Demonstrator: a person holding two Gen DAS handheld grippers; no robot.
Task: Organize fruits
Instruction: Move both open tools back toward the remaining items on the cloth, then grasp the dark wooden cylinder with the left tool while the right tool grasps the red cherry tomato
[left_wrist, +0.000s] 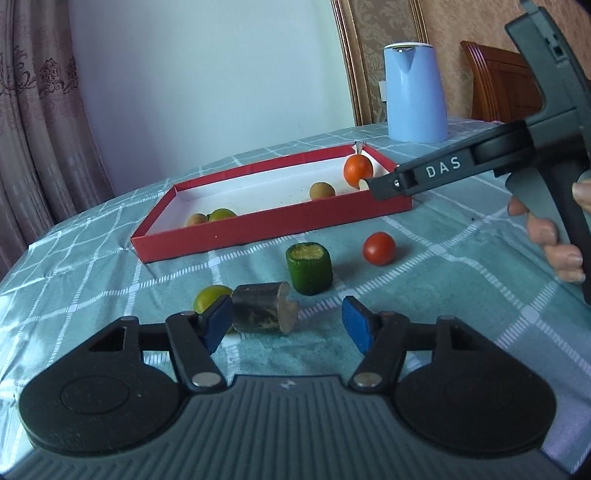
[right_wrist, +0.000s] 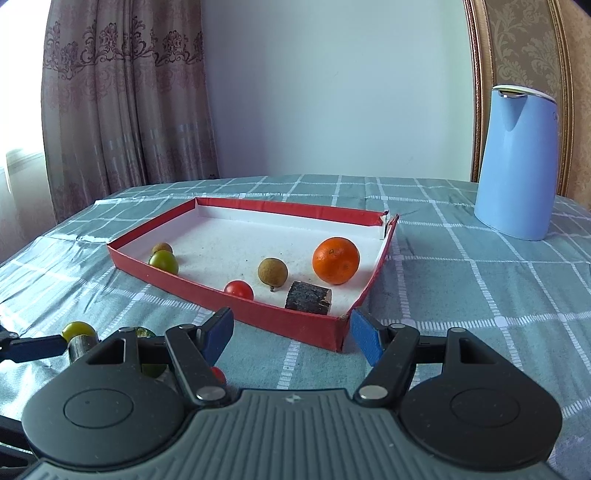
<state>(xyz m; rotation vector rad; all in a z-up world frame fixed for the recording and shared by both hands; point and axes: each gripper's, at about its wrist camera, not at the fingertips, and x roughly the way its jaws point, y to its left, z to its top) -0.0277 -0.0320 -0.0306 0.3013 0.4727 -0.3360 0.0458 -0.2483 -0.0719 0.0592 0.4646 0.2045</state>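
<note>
We judge the task to be a little more than half done. In the red tray (right_wrist: 258, 314) we count six things from the right wrist view: an orange (right_wrist: 335, 260), a brown longan-like fruit (right_wrist: 272, 271), a small red tomato (right_wrist: 239, 289), a dark bark-covered piece (right_wrist: 308, 303), and, at the far left wall, a green fruit (right_wrist: 163, 261) with another brown one (right_wrist: 162, 247) just behind it. On the checked tablecloth (left_wrist: 443, 258) four things are left outside the tray: a red tomato (left_wrist: 379, 248), a green cut piece (left_wrist: 309, 267) standing upright, a dark cylinder piece (left_wrist: 262, 308) lying on its side, and a yellow-green fruit (left_wrist: 207, 298) just behind that cylinder. The left gripper (left_wrist: 284, 323) hovers low over the cloth with its jaws wide apart and empty; the cylinder lies just beside its left pad, but we cannot say if they touch. The right gripper (right_wrist: 291, 334) is also spread open and holds nothing, near the front corner of the tray. Some things are hard to read: from the left wrist view the tray wall hides the tomato and the bark piece inside, and in the right wrist view the gripper body covers most of the loose items at lower left. The dark pieces are perhaps wood or sugarcane; we cannot tell. A blue kettle (right_wrist: 517, 162) stands well apart.
</note>
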